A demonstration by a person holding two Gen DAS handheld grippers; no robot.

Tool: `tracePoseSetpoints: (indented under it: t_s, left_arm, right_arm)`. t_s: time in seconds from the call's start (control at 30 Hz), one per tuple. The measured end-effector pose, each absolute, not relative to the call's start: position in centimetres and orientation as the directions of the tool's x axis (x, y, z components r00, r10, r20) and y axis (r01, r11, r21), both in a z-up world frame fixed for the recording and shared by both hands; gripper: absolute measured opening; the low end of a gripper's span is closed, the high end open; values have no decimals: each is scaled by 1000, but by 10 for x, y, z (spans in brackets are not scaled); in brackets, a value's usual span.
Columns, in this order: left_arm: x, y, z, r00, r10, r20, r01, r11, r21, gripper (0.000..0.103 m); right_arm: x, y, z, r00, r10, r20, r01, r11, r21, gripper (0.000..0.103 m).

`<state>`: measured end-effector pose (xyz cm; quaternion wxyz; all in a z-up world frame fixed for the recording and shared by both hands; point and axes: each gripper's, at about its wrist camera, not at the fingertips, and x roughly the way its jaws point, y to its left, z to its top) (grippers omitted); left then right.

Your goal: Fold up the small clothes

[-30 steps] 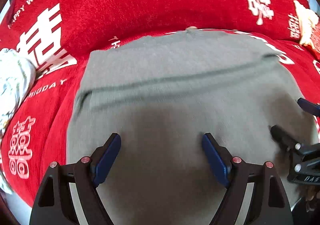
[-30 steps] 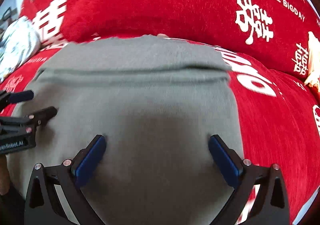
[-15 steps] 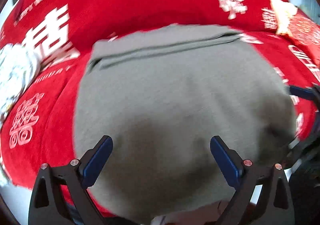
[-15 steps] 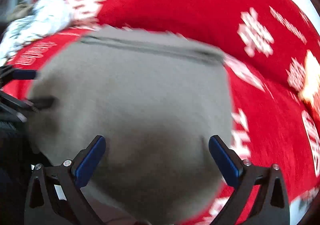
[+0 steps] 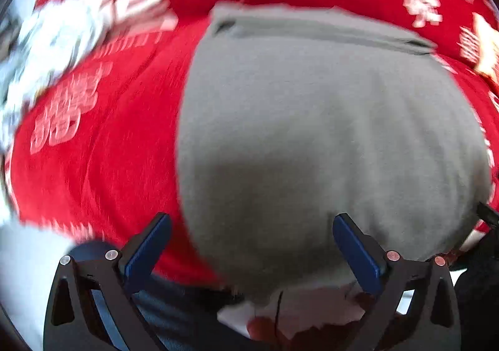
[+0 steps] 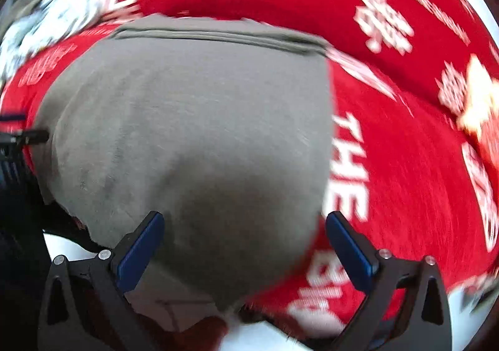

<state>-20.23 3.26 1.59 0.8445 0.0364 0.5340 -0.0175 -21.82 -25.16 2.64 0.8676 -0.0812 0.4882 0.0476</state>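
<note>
- Grey garment, folded, lies flat on a red cover printed with white characters and lettering.
- Left tool hangs over the garment's near left edge, released; its jaws have just been opening wide, nothing gripped. The left finger sits over red cover, the right finger over grey cloth.
- Right tool is also released, jaws wide and gripping nothing, above the garment's near right corner; its right finger is over the white "THE" lettering.
- Ahead of both tools, a folded band runs across the garment's far edge.
- Far left of the tools, a white patterned bundle lies on the cover, blurred.
</note>
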Motion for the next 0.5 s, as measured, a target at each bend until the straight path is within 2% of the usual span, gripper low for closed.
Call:
tracePoseSetpoints:
  t_s: [0.13, 0.2, 0.27, 0.3, 0.33, 0.37, 0.4, 0.43, 0.5]
  left_arm:
    - [-203, 40, -14, 275, -124, -954, 43, 992, -117, 103]
    - [-201, 36, -19, 248, -152, -957, 54, 988, -143, 100]
    - [-200, 32, -18, 248, -158, -956, 73, 987, -144, 92]
    - [-201, 31, -16, 249, -168, -954, 81, 985, -152, 87]
    - [-204, 29, -13, 249, -179, -952, 90, 983, -161, 71]
    - [-207, 28, -9, 247, -197, -949, 103, 979, -176, 48]
    - [-210, 27, -7, 237, -219, -946, 118, 974, -196, 30]
    - [-214, 26, -5, 224, -240, -945, 140, 967, -212, 11]
    - [-217, 26, 4, 250, -213, -944, 163, 971, -176, 11]
  right_arm:
    - [-214, -259, 5, 351, 124, -928, -158, 985, 72, 102]
    - [-216, -254, -4, 332, 85, -940, -175, 984, 27, 102]
    - [-217, -247, -1, 342, 83, -936, -205, 979, 12, 95]
    - [-218, -244, 2, 351, 76, -933, -211, 977, 0, 81]
    - [-220, -241, 4, 365, 48, -930, -209, 977, -32, 61]
    - [-223, -241, 5, 378, 17, -926, -202, 977, -65, 47]
    - [-224, -243, 7, 380, 22, -925, -202, 978, -59, 22]
    - [-227, -245, 10, 370, 61, -927, -211, 977, -19, 11]
    - [-229, -249, 22, 381, 115, -917, -217, 976, 32, 10]
